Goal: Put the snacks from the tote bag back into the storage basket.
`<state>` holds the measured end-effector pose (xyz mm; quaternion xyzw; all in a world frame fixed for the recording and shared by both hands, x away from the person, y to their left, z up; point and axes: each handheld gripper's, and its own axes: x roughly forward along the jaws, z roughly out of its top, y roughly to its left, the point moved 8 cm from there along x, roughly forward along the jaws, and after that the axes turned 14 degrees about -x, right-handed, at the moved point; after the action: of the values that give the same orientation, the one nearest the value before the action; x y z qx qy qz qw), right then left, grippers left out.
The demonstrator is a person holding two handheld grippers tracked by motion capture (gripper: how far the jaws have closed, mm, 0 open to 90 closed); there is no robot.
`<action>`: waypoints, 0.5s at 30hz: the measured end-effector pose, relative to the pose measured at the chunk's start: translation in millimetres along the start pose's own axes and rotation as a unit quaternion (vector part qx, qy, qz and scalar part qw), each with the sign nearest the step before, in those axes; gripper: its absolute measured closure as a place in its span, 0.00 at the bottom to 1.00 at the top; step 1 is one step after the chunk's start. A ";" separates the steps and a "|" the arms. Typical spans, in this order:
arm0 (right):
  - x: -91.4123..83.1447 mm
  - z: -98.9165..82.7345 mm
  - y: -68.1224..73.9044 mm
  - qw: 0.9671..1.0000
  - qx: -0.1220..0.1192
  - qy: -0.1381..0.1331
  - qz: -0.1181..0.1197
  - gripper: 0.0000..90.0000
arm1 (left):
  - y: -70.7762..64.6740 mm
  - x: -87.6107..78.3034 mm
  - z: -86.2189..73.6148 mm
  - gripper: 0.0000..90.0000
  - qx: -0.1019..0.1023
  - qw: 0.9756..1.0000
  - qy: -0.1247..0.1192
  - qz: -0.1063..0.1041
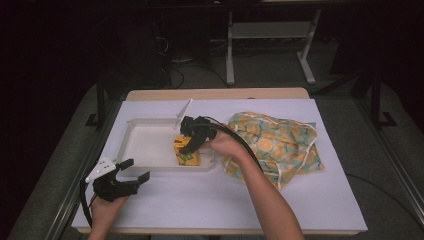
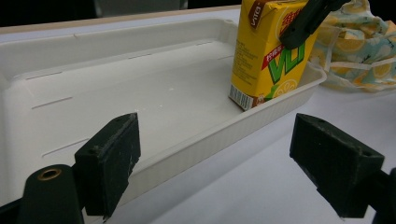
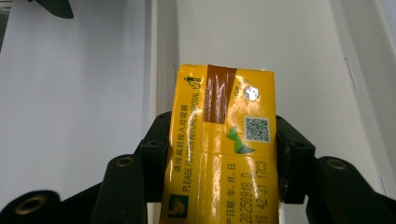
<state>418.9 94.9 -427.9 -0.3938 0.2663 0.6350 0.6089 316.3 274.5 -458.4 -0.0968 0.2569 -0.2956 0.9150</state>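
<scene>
Right gripper [image 1: 192,142] clamped on carton [image 1: 186,152] upright in tray [image 1: 145,145] right corner; left gripper [image 1: 135,172] jaws apart, near tray front edge.

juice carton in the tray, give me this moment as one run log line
right gripper: shut on juice carton | carton: upright, in white tray, right end | left gripper: open, near tray's front edge | floral bag: right of tray
</scene>
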 end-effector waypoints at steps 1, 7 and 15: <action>-0.2 -0.5 0.0 1.000 0.001 0.000 0.000 0.54 | -0.1 0.0 -0.1 0.18 -0.002 1.000 0.000 0.000; -0.4 -1.5 1.0 1.000 0.007 -0.005 -0.001 0.54 | -0.1 0.4 -0.3 0.18 0.001 1.000 0.002 0.001; -0.1 -1.6 2.7 1.000 0.002 -0.003 -0.003 0.54 | 0.0 0.3 -0.3 0.18 0.001 1.000 0.002 0.001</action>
<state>416.5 93.2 -429.0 -0.3913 0.2651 0.6337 0.6124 316.3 274.3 -458.8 -0.0953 0.2585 -0.2950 0.9149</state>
